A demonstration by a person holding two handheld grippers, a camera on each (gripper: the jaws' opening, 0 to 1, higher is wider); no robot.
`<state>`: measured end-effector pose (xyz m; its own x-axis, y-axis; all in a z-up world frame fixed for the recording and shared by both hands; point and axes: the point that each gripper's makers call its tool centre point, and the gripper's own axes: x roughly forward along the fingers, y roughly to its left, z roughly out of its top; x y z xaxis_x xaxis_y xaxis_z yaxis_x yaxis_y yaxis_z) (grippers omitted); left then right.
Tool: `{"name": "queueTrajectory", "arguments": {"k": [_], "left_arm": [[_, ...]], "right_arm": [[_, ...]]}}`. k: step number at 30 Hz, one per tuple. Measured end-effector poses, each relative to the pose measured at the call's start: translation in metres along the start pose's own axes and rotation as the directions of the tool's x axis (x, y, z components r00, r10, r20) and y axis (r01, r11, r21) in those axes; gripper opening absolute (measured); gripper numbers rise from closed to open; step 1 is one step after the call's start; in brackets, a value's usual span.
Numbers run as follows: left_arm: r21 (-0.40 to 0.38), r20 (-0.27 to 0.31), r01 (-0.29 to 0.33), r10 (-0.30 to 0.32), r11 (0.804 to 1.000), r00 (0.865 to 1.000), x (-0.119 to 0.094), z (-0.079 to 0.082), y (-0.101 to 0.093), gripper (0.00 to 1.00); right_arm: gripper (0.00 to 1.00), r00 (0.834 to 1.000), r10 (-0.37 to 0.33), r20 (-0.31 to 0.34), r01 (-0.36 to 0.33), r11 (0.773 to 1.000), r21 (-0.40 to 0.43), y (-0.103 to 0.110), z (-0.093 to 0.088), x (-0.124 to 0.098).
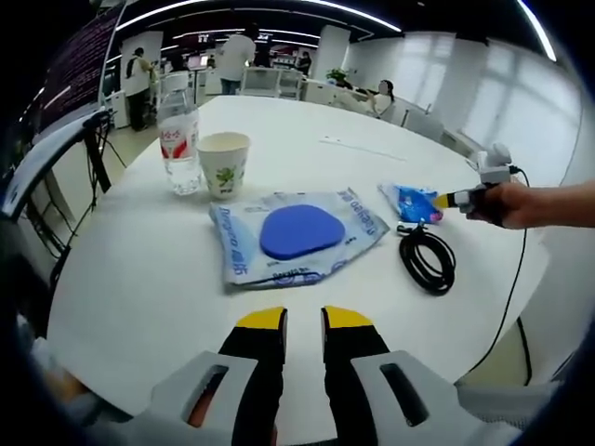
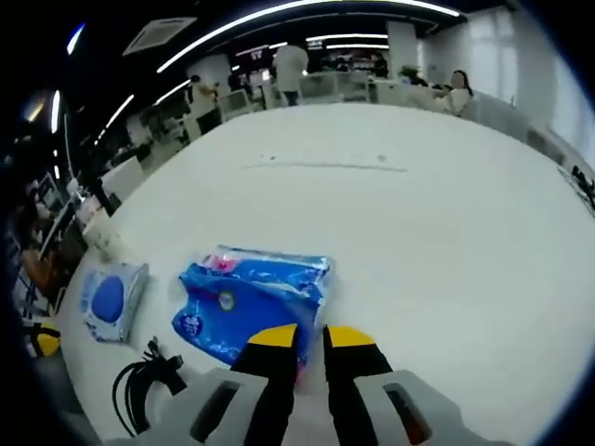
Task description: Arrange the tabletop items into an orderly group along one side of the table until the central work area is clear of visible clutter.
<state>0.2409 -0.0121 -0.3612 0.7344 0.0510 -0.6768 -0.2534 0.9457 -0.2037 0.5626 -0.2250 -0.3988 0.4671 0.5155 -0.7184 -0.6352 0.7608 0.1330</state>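
Left hand-held gripper (image 1: 303, 321): we are holding it low over the surface (image 1: 139, 279), jaws close together with a narrow gap, pinching nothing.
Right hand-held gripper (image 2: 310, 336): we are closing it on the edge of the blue packet (image 2: 249, 302); jaws nearly together.
Grouped so far: water bottle (image 1: 179, 135) and paper cup (image 1: 224, 163) are standing side by side, ahead-left of the left hand-held gripper.
Left to move: wipes pack (image 1: 296, 232) straight ahead, black cable (image 1: 428, 258) ahead-right, blue packet.
Progress: we are judging it early; the middle is cluttered.
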Motion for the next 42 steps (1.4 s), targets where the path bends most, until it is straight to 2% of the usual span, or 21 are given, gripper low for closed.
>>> {"name": "queueTrajectory", "arguments": {"k": [4, 10, 19, 23, 27, 37, 39, 42], "left_arm": [[-0.013, 0.001, -0.002, 0.002, 1.0, 1.0, -0.002, 0.0, 0.005, 0.13], [-0.026, 0.005, -0.001, 0.001, 1.0, 1.0, -0.001, 0.001, 0.01, 0.13], [-0.056, 0.014, 0.002, -0.001, 0.998, 1.0, -0.001, 0.001, 0.015, 0.14], [-0.07, 0.02, 0.0, 0.001, 0.998, 1.0, -0.002, 0.002, 0.022, 0.14], [-0.086, 0.024, -0.007, 0.009, 0.996, 1.0, -0.004, 0.002, 0.028, 0.14], [-0.115, 0.033, -0.011, 0.015, 0.993, 0.999, -0.009, 0.002, 0.045, 0.15], [-0.118, 0.035, -0.012, 0.016, 0.993, 0.999, -0.008, 0.003, 0.044, 0.15], [-0.126, 0.039, -0.014, 0.019, 0.992, 0.999, -0.01, 0.003, 0.052, 0.15]], "right_arm": [[0.11, 1.0, -0.002, 0.013, 0.002, 1.0, -0.006, 0.004, 0.005, -0.005], [0.14, 1.0, -0.004, 0.021, 0.006, 0.998, -0.062, 0.017, 0.01, -0.018], [0.2, 0.999, -0.03, 0.039, 0.034, 0.995, -0.098, 0.016, 0.021, -0.019], [0.2, 0.999, -0.019, 0.045, 0.024, 0.992, -0.12, 0.024, 0.025, -0.021], [0.2, 0.999, 0.001, 0.05, 0.007, 0.99, -0.142, 0.035, 0.029, -0.021], [0.21, 0.996, 0.077, 0.049, -0.067, 0.979, -0.192, 0.09, 0.031, -0.025], [0.21, 0.994, 0.096, 0.042, -0.086, 0.975, -0.206, 0.094, 0.031, -0.025], [0.21, 0.992, 0.12, 0.035, -0.111, 0.972, -0.208, 0.107, 0.03, -0.021]]}}
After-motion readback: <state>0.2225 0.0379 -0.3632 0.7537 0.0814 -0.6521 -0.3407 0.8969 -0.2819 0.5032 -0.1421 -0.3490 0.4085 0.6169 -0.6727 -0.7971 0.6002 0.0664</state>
